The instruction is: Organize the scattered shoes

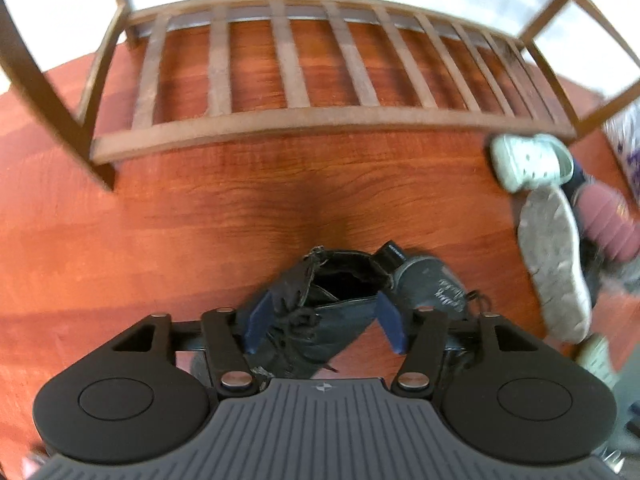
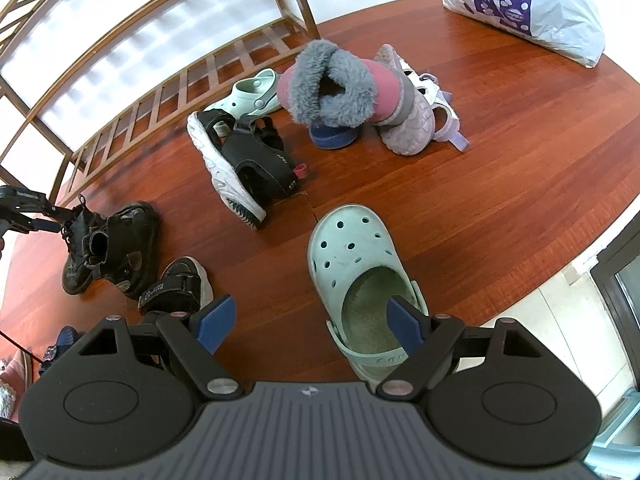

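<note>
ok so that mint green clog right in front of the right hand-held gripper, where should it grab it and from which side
Probably the heel-side rim of the mint clog, coming from above and behind. The clog sits upright with its toe pointing away and its opening facing up, so one finger can go inside the opening and the other outside the wall. The right hand-held gripper is open, and its right finger already shows over the opening.

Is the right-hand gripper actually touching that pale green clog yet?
Cannot tell. In the right wrist view the right gripper stands open, one blue pad inside the opening of the green clog, but that view from above cannot show whether it rests on the clog or hangs above it.
</note>
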`<state>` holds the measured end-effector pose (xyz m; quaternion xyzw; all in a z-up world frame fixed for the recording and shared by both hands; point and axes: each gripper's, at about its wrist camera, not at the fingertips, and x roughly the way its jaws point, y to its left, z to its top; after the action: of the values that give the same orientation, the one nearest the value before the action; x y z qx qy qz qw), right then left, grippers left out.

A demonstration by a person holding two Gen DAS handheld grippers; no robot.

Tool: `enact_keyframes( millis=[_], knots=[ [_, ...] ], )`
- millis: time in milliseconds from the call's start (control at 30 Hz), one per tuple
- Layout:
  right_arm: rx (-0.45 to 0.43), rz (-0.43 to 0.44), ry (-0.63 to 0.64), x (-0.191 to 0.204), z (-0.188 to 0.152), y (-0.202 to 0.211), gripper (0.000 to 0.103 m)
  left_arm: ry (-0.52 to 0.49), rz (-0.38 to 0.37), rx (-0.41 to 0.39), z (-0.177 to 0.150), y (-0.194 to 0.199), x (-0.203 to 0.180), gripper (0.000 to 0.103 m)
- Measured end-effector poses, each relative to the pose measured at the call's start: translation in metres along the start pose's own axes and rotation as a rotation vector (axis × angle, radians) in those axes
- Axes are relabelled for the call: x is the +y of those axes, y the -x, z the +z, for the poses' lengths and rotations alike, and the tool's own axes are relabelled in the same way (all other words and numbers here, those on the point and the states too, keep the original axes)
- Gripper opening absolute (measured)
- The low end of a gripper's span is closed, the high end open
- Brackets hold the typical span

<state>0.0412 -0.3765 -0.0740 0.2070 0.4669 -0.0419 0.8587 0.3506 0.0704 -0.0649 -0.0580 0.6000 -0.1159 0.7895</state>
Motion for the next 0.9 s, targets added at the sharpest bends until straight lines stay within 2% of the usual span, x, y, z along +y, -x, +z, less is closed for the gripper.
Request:
enact_keyframes(
  millis=[267,533,700,900],
  knots=[
    [0.003,0.008,0.004,-0.002,0.003,-0.002,0.088,0.280,-0.066,0.047,-0.002,-0.001,0.012,0.067],
    [0.005,0.010,-0.002,-0.006,0.002,-0.004,0.088,0.436,0.000,0.063,-0.006,-0.016,0.009,0.067],
    [0.003,0.007,-0.013,-0.010,0.000,-0.002,0.088,0.567,0.062,0.012,-0.018,-0.020,0.009,0.067],
    [0.004,0.002,-0.018,-0.014,-0.001,0.000,0.088,0.676,0.090,-0.042,-0.025,-0.018,0.010,0.070]
  ],
)
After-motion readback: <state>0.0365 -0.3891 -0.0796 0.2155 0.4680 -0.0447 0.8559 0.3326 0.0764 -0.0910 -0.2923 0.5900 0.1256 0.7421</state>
